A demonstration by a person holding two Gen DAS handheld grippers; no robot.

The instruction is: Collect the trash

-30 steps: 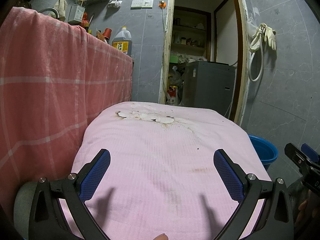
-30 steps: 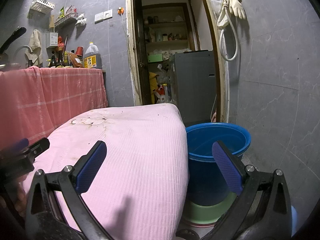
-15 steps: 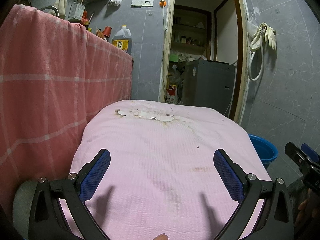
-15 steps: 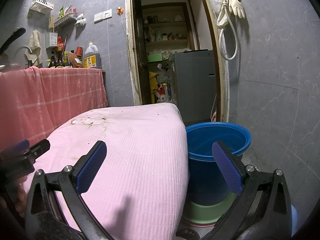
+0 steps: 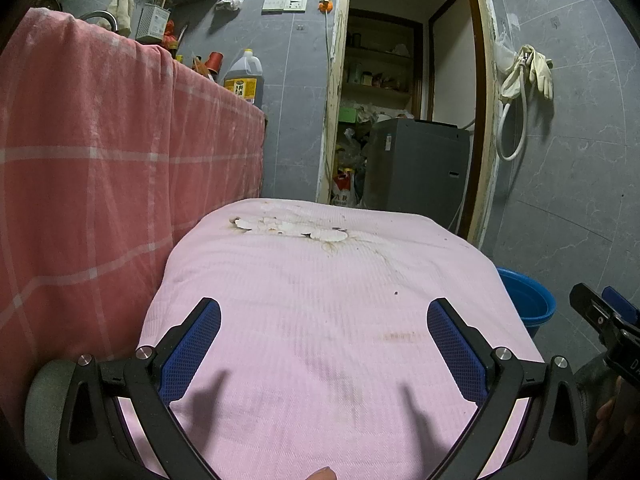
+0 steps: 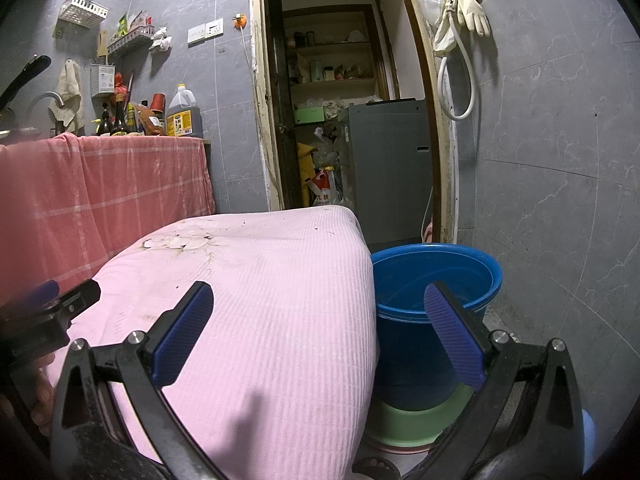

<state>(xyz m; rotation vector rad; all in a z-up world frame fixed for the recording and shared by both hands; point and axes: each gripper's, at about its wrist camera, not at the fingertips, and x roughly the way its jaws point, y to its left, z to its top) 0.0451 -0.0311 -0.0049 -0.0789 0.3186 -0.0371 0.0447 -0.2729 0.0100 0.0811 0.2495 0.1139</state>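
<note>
jaws of both tools spread wide, nothing pinched between them. left gripper [image 5: 324, 332] with blue mesh-textured pads [image 5: 192, 350] on black arms, hovering low over the pink ribbed cloth-covered surface [image 5: 320, 304], shadows of its fingers cast just beneath. right gripper [image 6: 320, 328] of the same make, held at the right edge of that pink cover, left pad over the cloth and right pad in front of the round blue plastic bucket [image 6: 436, 276]. seen in each other's views as blurred black-and-blue shapes at the frame edges. trash lying well ahead of the left gripper, near the far edge of the pink cloth: pale flat flaky scraps [image 5: 288, 227] amid brownish stains, also visible at far left of the cover in the right view [image 6: 180, 242]. blue bucket standing on the floor just beside the cover, stacked in a green basin [image 6: 416, 416]. to the left, red checked cloth [image 5: 100, 180] draped over a counter with bottles. beyond, open doorway with a grey box-shaped appliance [image 6: 384, 168]; pale rubber gloves [image 6: 468, 8] hung on the grey tiled wall.
</note>
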